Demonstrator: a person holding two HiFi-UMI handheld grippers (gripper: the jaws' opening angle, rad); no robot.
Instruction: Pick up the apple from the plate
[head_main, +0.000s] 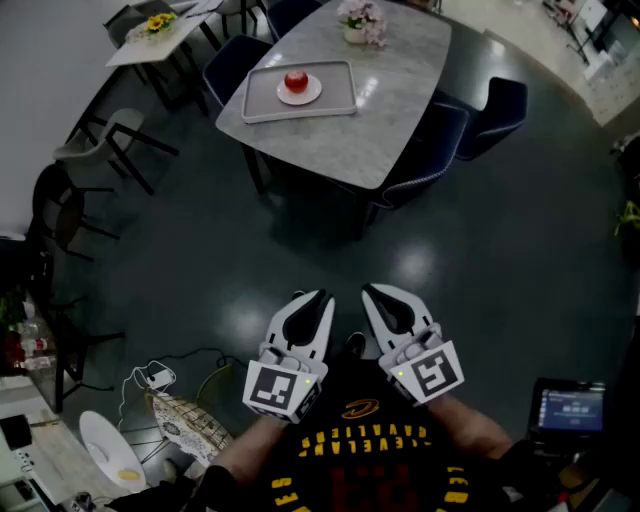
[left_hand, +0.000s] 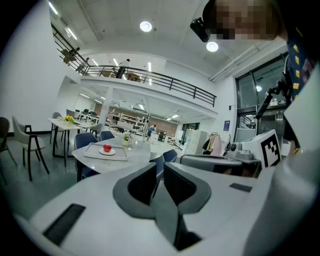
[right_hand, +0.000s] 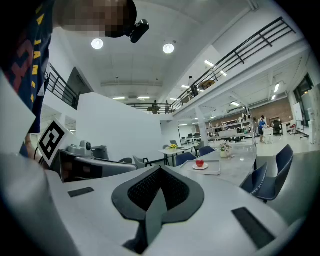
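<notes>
A red apple (head_main: 296, 80) sits on a small white plate (head_main: 310, 95) in a grey tray (head_main: 262, 100) on a light stone table (head_main: 400, 100), far ahead across the dark floor. Both gripper views show the apple (left_hand: 107, 148) (right_hand: 199, 163) small and distant. My left gripper (head_main: 315, 298) (left_hand: 160, 167) is held low near my body, its jaws a narrow gap apart with nothing between them. Beside it, my right gripper (head_main: 375, 292) (right_hand: 159, 170) has its pads meeting at the tips, empty.
Dark blue chairs (head_main: 490, 110) (head_main: 235, 60) ring the table, and a flower vase (head_main: 360, 25) stands on it. A second table with yellow flowers (head_main: 160, 30) and grey chairs (head_main: 110, 140) is at the left. Cables and a patterned bag (head_main: 180, 420) lie on the floor near my feet.
</notes>
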